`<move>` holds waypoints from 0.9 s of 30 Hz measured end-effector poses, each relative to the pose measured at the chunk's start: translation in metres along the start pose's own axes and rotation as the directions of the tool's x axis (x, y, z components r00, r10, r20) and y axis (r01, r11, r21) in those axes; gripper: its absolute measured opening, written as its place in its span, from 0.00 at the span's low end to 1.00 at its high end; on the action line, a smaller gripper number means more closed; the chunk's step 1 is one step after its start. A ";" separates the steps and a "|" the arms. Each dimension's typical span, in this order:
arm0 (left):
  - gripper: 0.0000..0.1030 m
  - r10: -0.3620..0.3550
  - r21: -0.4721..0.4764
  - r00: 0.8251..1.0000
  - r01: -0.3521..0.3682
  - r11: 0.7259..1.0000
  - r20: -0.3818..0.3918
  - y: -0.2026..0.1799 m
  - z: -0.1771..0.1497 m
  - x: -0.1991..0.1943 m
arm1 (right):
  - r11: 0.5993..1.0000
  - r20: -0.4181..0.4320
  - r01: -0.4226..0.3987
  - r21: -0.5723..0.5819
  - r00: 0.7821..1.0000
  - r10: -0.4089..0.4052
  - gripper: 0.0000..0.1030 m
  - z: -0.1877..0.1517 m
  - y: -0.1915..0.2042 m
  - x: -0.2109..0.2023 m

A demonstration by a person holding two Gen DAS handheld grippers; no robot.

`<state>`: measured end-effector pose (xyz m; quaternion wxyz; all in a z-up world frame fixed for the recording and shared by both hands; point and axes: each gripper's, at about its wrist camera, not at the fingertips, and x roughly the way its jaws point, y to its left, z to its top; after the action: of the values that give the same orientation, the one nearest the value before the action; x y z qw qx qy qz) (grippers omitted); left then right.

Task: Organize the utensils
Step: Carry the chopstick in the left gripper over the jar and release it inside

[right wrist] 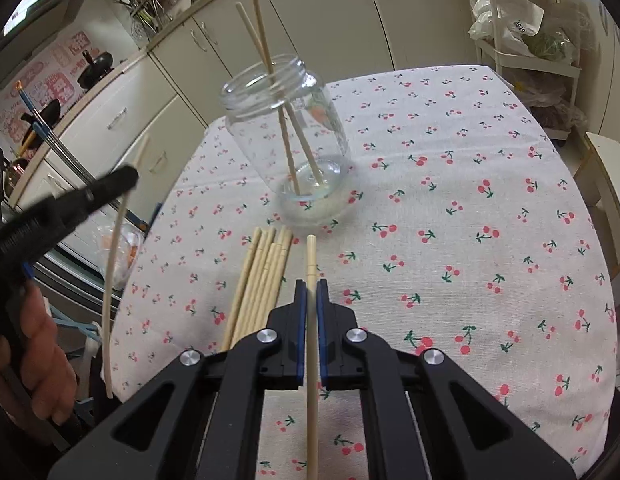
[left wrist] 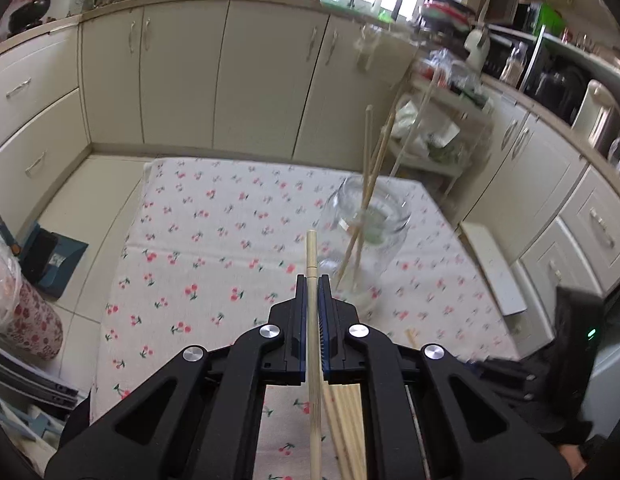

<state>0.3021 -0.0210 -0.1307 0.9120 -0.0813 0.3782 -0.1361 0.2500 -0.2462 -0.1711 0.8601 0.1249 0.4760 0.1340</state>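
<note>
The table (right wrist: 470,208), under a cherry-print cloth, carries a clear glass jar (right wrist: 286,120) standing upright with two chopsticks (right wrist: 288,148) leaning inside. A bundle of loose chopsticks (right wrist: 258,276) lies flat just in front of the jar. Each hand-held gripper, left (left wrist: 312,280) and right (right wrist: 311,284), is closed on a single chopstick, left one (left wrist: 312,256), right one (right wrist: 311,256).

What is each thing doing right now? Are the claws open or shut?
Left claw: shut on a chopstick.
Right claw: shut on another chopstick.
Glass jar: upright, no lid, two chopsticks leaning inside.
Chopstick pile: lying flat on the cherry tablecloth.
</note>
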 end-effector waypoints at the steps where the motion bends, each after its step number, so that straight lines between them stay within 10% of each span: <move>1: 0.05 -0.009 -0.006 1.000 0.009 1.000 0.014 0.000 0.004 -0.003 | 1.000 0.004 -0.002 0.001 1.000 0.002 0.06 0.000 0.001 -0.001; 11: 0.05 -0.059 -0.021 0.992 0.062 0.998 0.115 -0.014 0.030 -0.018 | 0.998 0.082 -0.056 0.033 0.995 0.053 0.06 0.006 -0.003 -0.017; 27: 0.05 -0.045 -0.093 0.920 0.088 0.992 0.389 -0.034 0.110 -0.011 | 0.994 0.195 -0.091 0.058 0.978 0.078 0.06 0.018 -0.019 -0.026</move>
<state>0.3665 -0.0449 -0.0377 0.9577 -0.1686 0.1951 -0.1278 0.2540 -0.2751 -0.1477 0.8911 0.1860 0.3889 0.1420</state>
